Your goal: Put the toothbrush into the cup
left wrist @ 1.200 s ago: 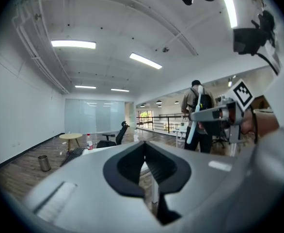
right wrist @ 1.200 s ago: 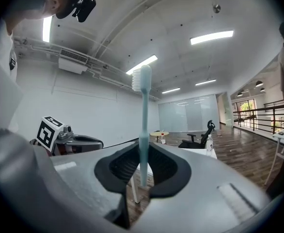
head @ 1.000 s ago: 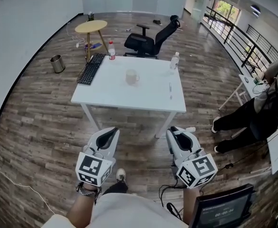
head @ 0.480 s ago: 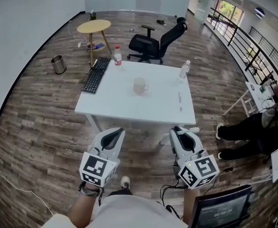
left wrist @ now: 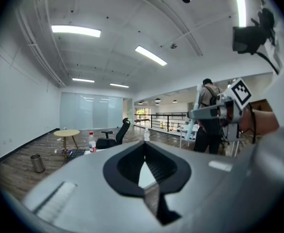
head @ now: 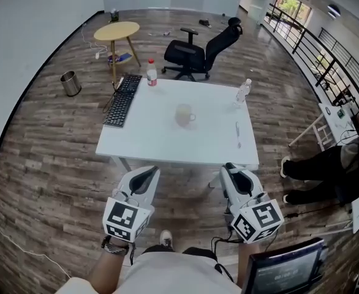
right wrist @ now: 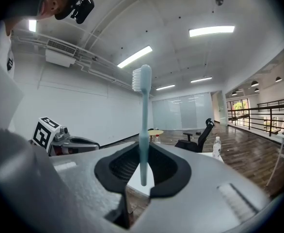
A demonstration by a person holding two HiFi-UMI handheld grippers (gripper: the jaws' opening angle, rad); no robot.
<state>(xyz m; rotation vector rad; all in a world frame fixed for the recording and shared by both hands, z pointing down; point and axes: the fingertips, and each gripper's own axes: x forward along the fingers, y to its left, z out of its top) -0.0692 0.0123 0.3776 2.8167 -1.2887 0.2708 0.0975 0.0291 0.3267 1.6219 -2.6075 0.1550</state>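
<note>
The table (head: pixel 161 149) has drawn nearer (the person stepped forward). Its near edge now lies just ahead of the left hand-held gripper (head: pixel 149 171) and the right hand-held gripper (head: pixel 228 167).

Left gripper (left wrist: pixel 143 147) jaws closed tip to tip, nothing between them; white table (left wrist: pixel 145 174) shows through the gap. Beyond: red-capped bottle (left wrist: pixel 91 142), keyboard (left wrist: pixel 77 153), office chair (left wrist: pixel 114 137), round stool (left wrist: pixel 67 133), bin (left wrist: pixel 35 162). Right gripper (left wrist: pixel 193 114) at right holding a pale toothbrush (left wrist: pixel 192 127), person (left wrist: pixel 207 93) standing behind it.
</note>
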